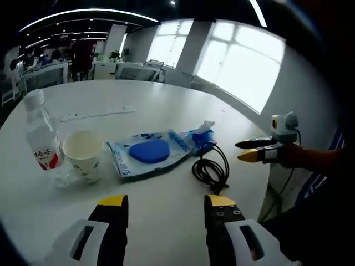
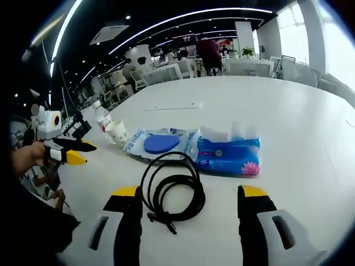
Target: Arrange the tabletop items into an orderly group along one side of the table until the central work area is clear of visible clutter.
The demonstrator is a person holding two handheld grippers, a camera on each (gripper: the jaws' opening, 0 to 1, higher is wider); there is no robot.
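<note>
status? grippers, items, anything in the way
Left gripper, right gripper: open, empty. Bottle, cup, wipes packs, coiled cable still ungrouped on table. Nothing blocking.

Open white table (image 1: 166,216) lies directly ahead of the left gripper (image 1: 165,208), its jaws parted and empty. Beyond that strip, a paper cup (image 1: 83,155) and a water bottle (image 1: 41,138) stand just beside each other ahead to its left, a wet-wipes pack (image 1: 150,154) dead ahead, a coiled black cable (image 1: 212,166) ahead to its right. The right gripper (image 2: 188,200), jaws apart, has the cable's coil (image 2: 172,194) lying between them, with a blue tissue pack (image 2: 228,155) just past it. Bare tabletop spreads beyond the items.
</note>
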